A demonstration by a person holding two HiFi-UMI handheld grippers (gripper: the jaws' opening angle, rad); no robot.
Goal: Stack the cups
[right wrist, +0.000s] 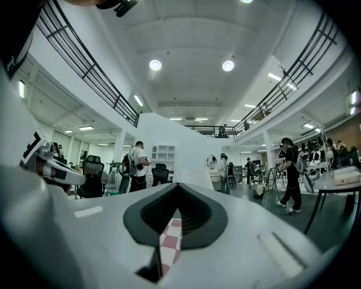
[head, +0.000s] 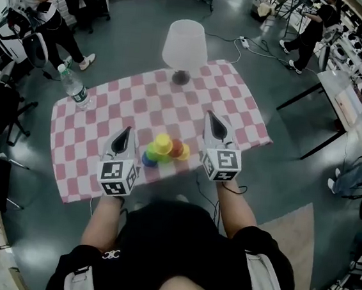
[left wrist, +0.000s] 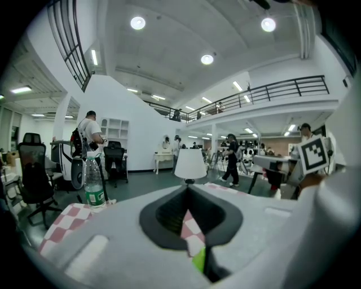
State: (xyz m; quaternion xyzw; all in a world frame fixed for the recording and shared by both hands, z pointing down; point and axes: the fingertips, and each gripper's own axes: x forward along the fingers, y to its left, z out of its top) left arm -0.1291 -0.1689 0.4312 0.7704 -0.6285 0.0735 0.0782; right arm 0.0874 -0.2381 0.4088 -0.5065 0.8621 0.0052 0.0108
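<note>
Both claws are closed on nothing. My left claw [head: 124, 135] and right claw [head: 214, 124] flank the cups [head: 165, 151], which sit clustered near the lower edge of the checkered counter [head: 236, 108], mid-frame. The cups lie right of the left claw, which looks slightly nearer, though height is hard to judge.

**A:** Head cam looks steeply down on the checkered table [head: 140, 105] from above, right?
**B:** Yep. Both gripper cams ride low, facing level across it. All three share that table.
</note>
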